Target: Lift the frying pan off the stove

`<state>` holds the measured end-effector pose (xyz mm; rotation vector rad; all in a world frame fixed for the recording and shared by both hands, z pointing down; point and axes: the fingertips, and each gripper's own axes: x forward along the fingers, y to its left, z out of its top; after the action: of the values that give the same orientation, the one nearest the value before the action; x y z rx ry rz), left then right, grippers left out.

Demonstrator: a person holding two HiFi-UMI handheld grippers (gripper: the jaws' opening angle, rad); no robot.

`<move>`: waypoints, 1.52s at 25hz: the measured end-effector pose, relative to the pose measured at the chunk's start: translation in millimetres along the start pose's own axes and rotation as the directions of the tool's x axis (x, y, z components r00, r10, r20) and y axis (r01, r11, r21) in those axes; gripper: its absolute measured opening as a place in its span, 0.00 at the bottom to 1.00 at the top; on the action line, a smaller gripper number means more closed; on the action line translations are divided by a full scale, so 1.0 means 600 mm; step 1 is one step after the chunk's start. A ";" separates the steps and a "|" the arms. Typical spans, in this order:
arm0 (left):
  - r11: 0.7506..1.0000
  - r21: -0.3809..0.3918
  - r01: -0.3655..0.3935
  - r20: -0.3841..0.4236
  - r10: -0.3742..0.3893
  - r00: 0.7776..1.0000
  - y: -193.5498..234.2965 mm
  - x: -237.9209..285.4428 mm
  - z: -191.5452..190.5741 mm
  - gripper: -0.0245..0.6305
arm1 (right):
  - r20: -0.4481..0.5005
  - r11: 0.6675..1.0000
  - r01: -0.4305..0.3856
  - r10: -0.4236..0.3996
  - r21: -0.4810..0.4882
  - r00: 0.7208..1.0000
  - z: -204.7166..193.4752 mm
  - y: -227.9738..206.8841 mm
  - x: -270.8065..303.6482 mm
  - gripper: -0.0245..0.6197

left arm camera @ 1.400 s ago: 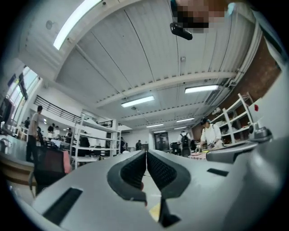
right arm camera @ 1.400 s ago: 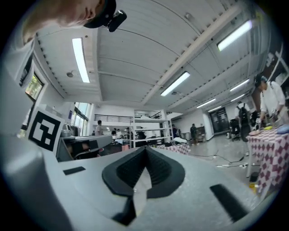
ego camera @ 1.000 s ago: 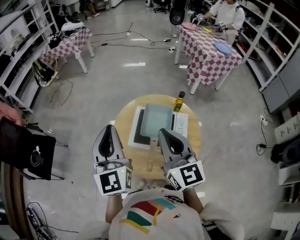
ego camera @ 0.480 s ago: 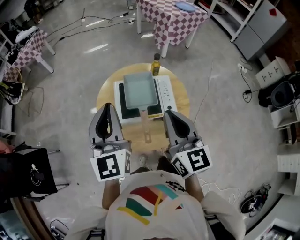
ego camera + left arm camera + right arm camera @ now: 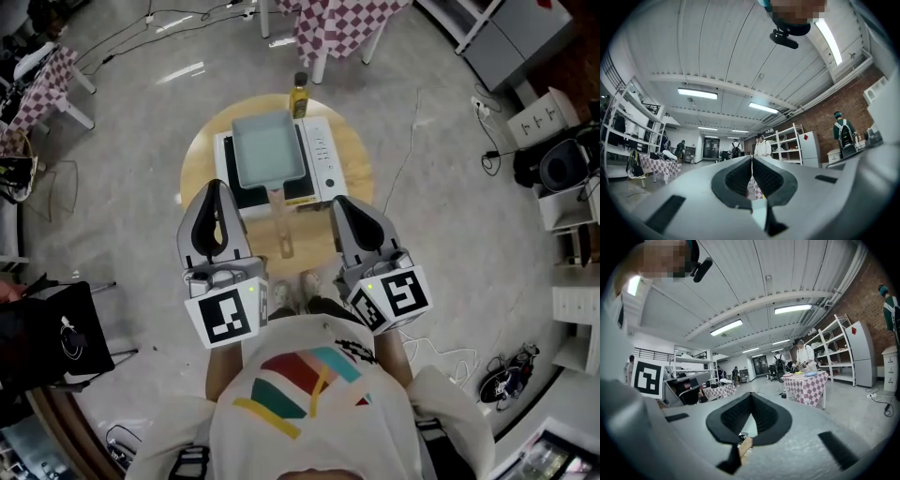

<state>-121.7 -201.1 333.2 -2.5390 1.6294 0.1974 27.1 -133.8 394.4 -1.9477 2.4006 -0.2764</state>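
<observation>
As we lower our hands, the left claw (image 5: 215, 190) and right claw (image 5: 344, 203), both closed and empty, come nearer the pan (image 5: 267, 150), still on the stove (image 5: 324, 161).

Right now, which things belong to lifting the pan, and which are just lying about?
Job: pan, stove, left tongs, right tongs, both shut.
Lying about: bottle, checked table.

A yellow bottle (image 5: 298, 94) stands at the far edge of the round wooden table (image 5: 199, 150).
</observation>
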 end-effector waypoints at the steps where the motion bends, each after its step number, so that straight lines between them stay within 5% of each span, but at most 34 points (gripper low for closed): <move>1: 1.000 0.000 -0.005 0.000 0.005 1.000 -0.001 0.000 0.002 0.05 | -0.001 1.000 -0.005 0.005 -0.006 1.000 0.003 -0.001 0.001 0.03; 7: 0.999 0.004 -0.033 0.005 0.033 0.999 -0.009 -0.003 0.017 0.05 | -0.031 0.999 -0.053 0.054 0.011 0.998 0.001 -0.005 0.003 0.03; 12: 0.999 0.010 -0.049 0.006 0.049 0.999 -0.005 -0.011 0.015 0.05 | -0.107 0.973 -0.184 0.200 0.140 0.974 -0.024 -0.004 0.028 0.03; 14: 0.998 0.009 -0.058 0.007 0.057 0.998 0.000 -0.013 0.015 0.05 | -0.143 0.941 -0.271 0.303 0.204 0.942 -0.035 0.006 0.043 0.22; 19: 0.997 0.012 -0.077 0.007 0.077 0.997 0.003 -0.014 0.015 0.05 | -0.202 0.800 -0.382 0.515 0.462 0.833 -0.087 0.014 0.069 0.36; 24: 0.995 0.009 -0.101 -0.008 0.101 0.995 0.008 -0.009 0.002 0.05 | -0.124 0.560 -0.413 0.686 0.718 0.717 -0.142 0.006 0.100 0.38; 27: 0.996 0.032 -0.081 -0.056 0.082 0.995 0.002 -0.009 -0.021 0.05 | -0.102 0.436 -0.348 0.732 0.830 0.674 -0.197 -0.010 0.119 0.38; 31: 0.995 0.051 -0.082 -0.096 0.087 0.992 0.004 -0.010 -0.039 0.05 | -0.159 0.391 -0.248 0.760 0.886 0.630 -0.286 -0.011 0.141 0.38; 35: 0.993 0.066 -0.098 -0.126 0.106 0.986 0.014 -0.009 -0.056 0.05 | -0.168 0.329 -0.208 0.817 0.921 0.552 -0.345 0.011 0.153 0.41; 38: 0.991 0.076 -0.114 -0.137 0.124 0.983 0.015 -0.011 -0.064 0.05 | -0.157 0.286 -0.167 0.830 0.943 0.536 -0.371 0.020 0.164 0.41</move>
<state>-131.2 -205.5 372.0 -2.4579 1.8077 -0.0276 -36.6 -201.8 619.3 -0.4509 2.2014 -1.9303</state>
